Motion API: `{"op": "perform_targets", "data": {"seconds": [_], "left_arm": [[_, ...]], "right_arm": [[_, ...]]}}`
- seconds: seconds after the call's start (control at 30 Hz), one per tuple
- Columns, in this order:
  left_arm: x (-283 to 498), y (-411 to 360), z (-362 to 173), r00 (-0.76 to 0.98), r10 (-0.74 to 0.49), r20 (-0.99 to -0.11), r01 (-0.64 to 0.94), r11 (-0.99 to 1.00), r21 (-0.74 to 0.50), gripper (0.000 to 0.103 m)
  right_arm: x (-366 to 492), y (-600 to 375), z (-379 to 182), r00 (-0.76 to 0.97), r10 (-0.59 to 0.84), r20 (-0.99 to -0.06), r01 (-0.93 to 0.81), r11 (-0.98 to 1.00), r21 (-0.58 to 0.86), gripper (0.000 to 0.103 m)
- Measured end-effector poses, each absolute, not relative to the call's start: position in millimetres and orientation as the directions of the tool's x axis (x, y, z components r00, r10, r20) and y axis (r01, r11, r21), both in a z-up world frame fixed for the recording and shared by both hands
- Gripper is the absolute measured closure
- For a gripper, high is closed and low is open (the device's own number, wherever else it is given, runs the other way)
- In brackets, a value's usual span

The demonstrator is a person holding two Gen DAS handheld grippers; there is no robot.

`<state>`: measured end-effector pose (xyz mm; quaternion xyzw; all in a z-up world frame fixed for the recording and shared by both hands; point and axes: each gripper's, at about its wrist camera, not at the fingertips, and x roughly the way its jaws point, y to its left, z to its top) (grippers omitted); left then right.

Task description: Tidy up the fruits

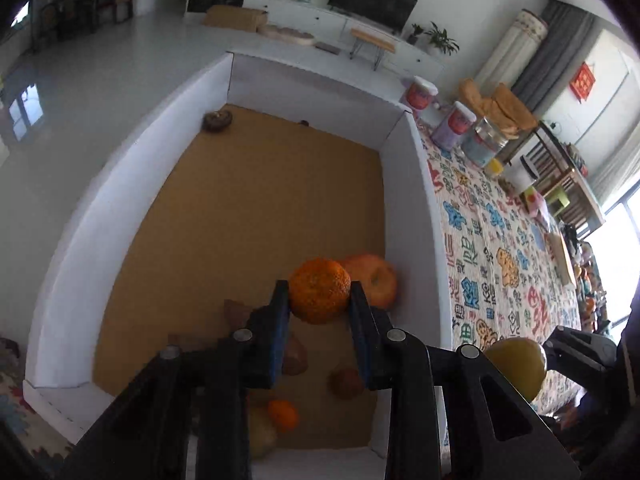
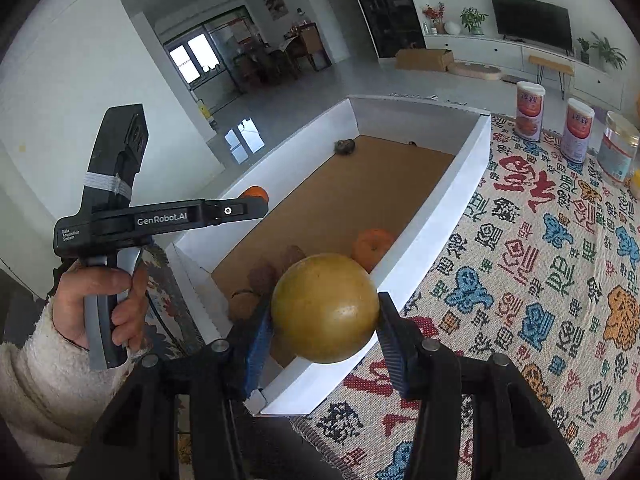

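Note:
My left gripper [image 1: 319, 300] is shut on a bumpy orange mandarin [image 1: 319, 290] and holds it above the white box [image 1: 404, 184] with a brown floor. Below it in the box lie a reddish apple [image 1: 378, 280], a small orange [image 1: 283, 414], and several brown fruits [image 1: 346, 382]. My right gripper [image 2: 325, 330] is shut on a yellow-green round fruit [image 2: 325, 307] over the box's near right wall [image 2: 420, 256]. That fruit also shows in the left wrist view [image 1: 518, 364]. The left gripper shows in the right wrist view [image 2: 256, 200], holding the mandarin [image 2: 256, 193].
A dark fruit [image 1: 217, 121] lies in the box's far corner. The patterned tablecloth [image 2: 540, 280] spreads to the right. Two white canisters [image 2: 530, 105] [image 2: 576, 130] and a clear jar [image 2: 618, 146] stand at its far side.

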<state>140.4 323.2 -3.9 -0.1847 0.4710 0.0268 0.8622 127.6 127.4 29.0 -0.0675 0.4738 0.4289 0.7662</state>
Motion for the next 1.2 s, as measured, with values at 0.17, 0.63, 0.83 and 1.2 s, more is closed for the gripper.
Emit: {"op": "perform_targets", "data": {"seconds": [0.17,0.63,0.83,1.2], "left_arm": [[159.8,338.0,-24.5,0.498,-0.105,-0.861,-0.263,0.928,-0.264,0.072],[83.2,298.1,43.1,0.612,0.433,-0.662,-0.439,0.882,0.171,0.011],[52.7,290.5,34.6,0.513,0.459,-0.726,-0.454,0.862,0.224,0.01],[21.2,317.6,43.9,0.458,0.482,-0.747,-0.547,0.815,0.191,0.01]], "right_arm": [[136.8,188.4,-2.6,0.153,0.466,-0.872,-0.763,0.617,0.196,0.053],[153.4,151.0,45.1,0.358,0.43,-0.829,-0.626,0.769,0.129,0.012],[135.4,132.3,47.4,0.359,0.423,-0.832,-0.569,0.806,0.164,0.011],[114.8,170.1,33.2,0.34,0.376,-0.862,-0.587,0.801,0.118,0.011]]}}
